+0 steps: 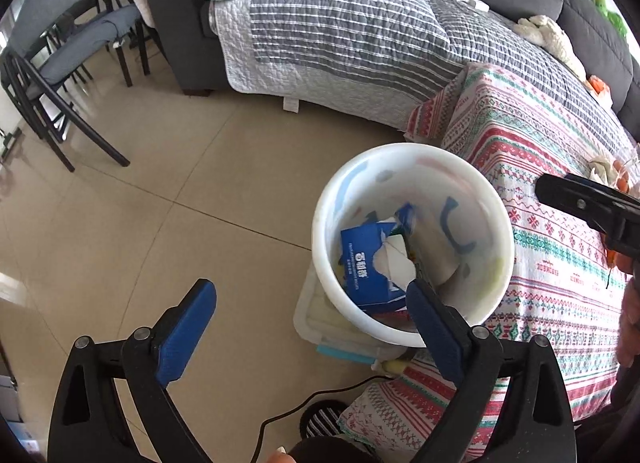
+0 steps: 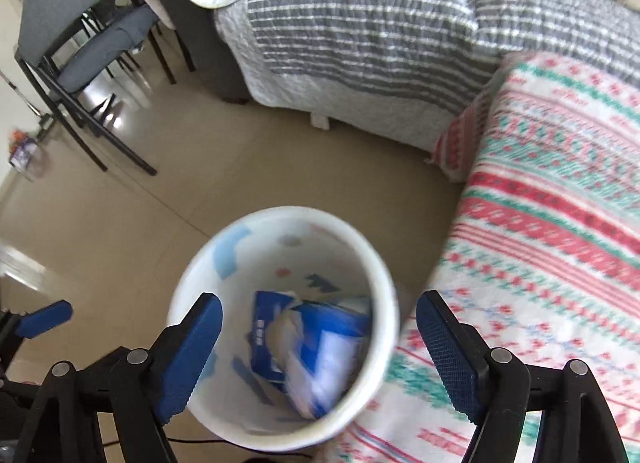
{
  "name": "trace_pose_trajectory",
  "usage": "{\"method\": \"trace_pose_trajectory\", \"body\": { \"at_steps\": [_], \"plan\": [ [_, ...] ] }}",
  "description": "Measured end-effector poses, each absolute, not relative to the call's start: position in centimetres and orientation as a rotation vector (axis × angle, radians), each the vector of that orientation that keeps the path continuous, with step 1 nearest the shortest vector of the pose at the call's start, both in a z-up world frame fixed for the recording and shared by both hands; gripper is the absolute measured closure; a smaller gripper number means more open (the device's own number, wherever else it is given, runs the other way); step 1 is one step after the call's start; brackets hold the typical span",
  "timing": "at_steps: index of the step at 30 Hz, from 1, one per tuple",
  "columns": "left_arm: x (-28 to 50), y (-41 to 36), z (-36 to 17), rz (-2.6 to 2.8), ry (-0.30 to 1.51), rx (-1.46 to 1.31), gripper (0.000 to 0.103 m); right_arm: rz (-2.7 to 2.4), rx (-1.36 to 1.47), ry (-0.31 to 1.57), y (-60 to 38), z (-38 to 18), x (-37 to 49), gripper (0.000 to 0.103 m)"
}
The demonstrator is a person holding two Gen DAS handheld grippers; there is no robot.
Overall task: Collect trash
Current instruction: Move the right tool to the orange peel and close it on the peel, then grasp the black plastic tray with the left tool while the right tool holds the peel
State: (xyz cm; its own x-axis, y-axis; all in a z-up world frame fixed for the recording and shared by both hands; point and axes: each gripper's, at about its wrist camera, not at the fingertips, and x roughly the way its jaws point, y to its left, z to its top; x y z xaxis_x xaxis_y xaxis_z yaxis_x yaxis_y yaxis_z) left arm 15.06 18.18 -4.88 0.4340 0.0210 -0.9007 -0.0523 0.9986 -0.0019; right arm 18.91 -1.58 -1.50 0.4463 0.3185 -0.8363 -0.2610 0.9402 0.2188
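A white waste bin [image 1: 472, 215] stands on the floor beside a patterned blanket. Inside it lie a torn blue tissue box [image 1: 360, 259] and white paper. My left gripper [image 1: 312, 299] hangs open above the bin's near left rim, its right finger over the bin's mouth and nothing between its pads. In the right wrist view the bin [image 2: 280, 215] sits straight below my right gripper [image 2: 318, 309], which is open and holds nothing. The blue box [image 2: 320, 327] looks blurred there. The right gripper's black body [image 1: 580, 203] shows at the right edge of the left wrist view.
A sofa with a grey striped quilt [image 1: 352, 31] runs along the back. The red, green and white blanket [image 1: 552, 191] covers a surface to the right of the bin. A dark chair [image 1: 72, 55] stands far left. A clear plastic box [image 1: 320, 311] and a black cable [image 1: 304, 403] lie on the tiled floor.
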Motion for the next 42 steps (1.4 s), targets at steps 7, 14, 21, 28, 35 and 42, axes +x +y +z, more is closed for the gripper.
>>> {"method": "trace_pose_trajectory", "body": {
  "at_steps": [7, 14, 21, 28, 35, 42],
  "plan": [
    [15.3, 15.8, -4.3, 0.000, 1.125, -0.010, 0.006, 0.220, -0.003, 1.069, -7.2, -0.8, 16.9, 0.018],
    [15.7, 11.9, -3.7, -0.063, 1.128, 0.021, 0.006, 0.083, -0.009, 1.092, -15.0, -0.7, 15.1, 0.017],
    [16.3, 8.1, -2.7, -0.124, 1.121, 0.042, 0.006, -0.052, 0.029, 1.181, -21.1, -2.9, 14.8, 0.017],
    [17.1, 4.3, -2.3, -0.174, 1.123, 0.055, 0.006, -0.141, 0.099, 1.287, -25.2, -6.3, 15.2, 0.027],
    [17.4, 0.8, -2.5, -0.213, 1.136, 0.095, 0.006, -0.120, 0.089, 1.285, -26.5, -6.6, 14.9, 0.070],
    [17.3, -3.7, -2.4, -0.255, 1.140, 0.106, 0.006, -0.096, 0.113, 1.254, -28.8, -4.6, 13.0, 0.087]
  ]
}}
